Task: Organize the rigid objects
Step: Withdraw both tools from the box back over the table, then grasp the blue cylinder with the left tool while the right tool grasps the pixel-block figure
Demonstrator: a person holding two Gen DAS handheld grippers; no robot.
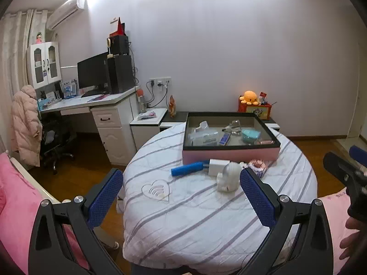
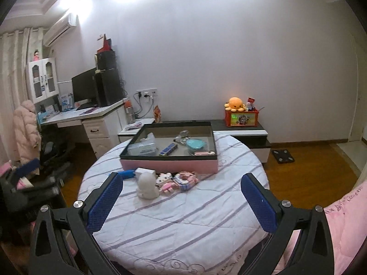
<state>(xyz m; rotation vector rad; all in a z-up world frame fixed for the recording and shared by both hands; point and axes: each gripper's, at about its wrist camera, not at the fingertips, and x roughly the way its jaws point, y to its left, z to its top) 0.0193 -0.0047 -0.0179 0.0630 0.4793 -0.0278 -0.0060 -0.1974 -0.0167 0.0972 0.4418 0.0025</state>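
With both the left gripper (image 1: 181, 190) and right gripper (image 2: 181, 194) spread wide and empty, a careless reach could topple the white figurine (image 2: 146, 184) off the surface (image 2: 183, 224).

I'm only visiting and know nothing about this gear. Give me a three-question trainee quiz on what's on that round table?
1. True or false: the white figurine lies inside the pink box.
2. Which is nearest the blue cylinder? A) white block B) teal container C) orange plush
3. Fill in: both hand-held grippers, left and right, are ____.

Key: 1 false; 2 A; 3 open.
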